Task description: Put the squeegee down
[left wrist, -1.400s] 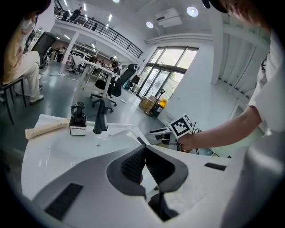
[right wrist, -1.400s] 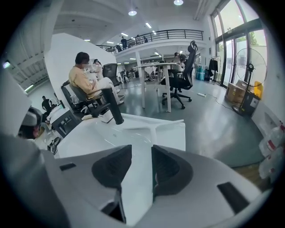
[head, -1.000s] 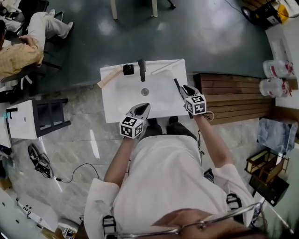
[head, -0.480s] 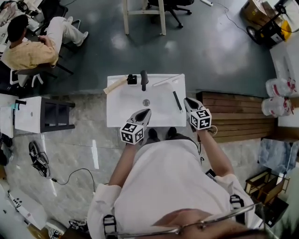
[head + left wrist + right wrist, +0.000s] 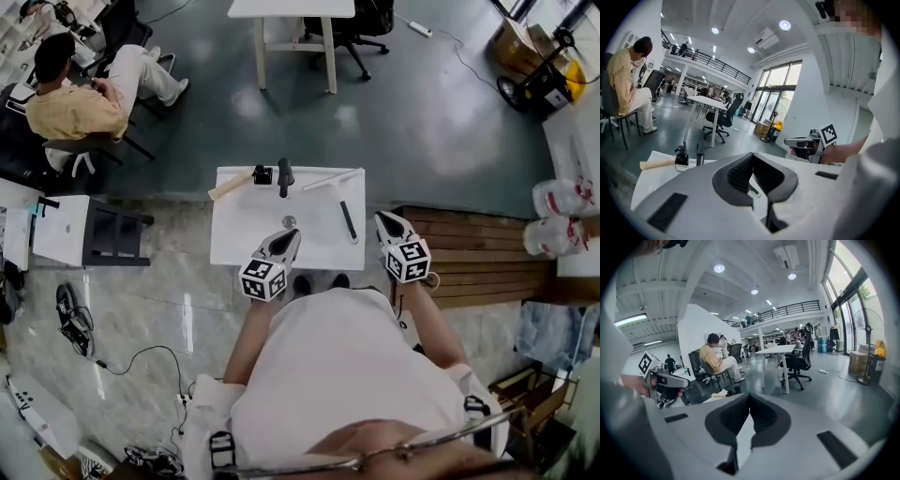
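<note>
Our right gripper (image 5: 384, 218) hangs just off the right edge of the washbasin (image 5: 239, 239). Its jaws have just been closing and are now pinched together with nothing between them. Our left gripper (image 5: 292, 234) hovers over the washbasin's near edge, jaws likewise clenched and empty. The squeegee (image 5: 348, 221) lies free in the washbasin, right of the drain (image 5: 290, 221), apart from both grippers. On the far rim we see 1 black faucet (image 5: 285, 176), a wooden handle (image 5: 230, 185) to its left and a white strip (image 5: 333, 180) to its right.
</note>
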Tool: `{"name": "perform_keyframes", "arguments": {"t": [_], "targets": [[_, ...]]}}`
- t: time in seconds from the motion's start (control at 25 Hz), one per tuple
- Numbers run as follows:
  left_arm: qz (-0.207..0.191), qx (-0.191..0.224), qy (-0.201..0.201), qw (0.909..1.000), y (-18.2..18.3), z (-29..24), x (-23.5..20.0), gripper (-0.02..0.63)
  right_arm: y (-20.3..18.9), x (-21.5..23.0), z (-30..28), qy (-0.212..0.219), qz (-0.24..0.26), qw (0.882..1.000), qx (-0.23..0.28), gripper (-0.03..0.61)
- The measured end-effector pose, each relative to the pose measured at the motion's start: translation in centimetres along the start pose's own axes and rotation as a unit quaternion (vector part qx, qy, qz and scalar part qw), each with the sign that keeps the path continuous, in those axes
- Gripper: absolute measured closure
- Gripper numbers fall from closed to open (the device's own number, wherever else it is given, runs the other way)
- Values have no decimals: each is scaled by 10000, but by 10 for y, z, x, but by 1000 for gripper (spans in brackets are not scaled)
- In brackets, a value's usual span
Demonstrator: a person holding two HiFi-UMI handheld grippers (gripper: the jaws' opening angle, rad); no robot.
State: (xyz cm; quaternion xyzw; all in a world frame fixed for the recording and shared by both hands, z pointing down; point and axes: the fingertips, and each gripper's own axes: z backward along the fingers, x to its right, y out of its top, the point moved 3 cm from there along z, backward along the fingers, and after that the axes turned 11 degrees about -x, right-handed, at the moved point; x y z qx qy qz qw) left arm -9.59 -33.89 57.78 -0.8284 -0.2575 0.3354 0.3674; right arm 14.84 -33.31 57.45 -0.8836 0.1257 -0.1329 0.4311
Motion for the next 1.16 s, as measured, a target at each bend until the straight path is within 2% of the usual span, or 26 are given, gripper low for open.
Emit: {"name": "perform_keyframes", "arguments": {"t": [0.2, 0.56, 1.16], "targets": [[28, 79, 86, 9999, 6, -3, 2, 609, 3, 5, 11, -63, 196, 9996, 167, 574], [70, 133, 147, 9998, 12, -5, 2, 609, 6, 9, 13, -31, 33, 9996, 269, 574], [52, 143, 130, 9998, 12, -6, 0, 609, 14, 5, 13, -14, 86, 9993, 372, 574]]}}
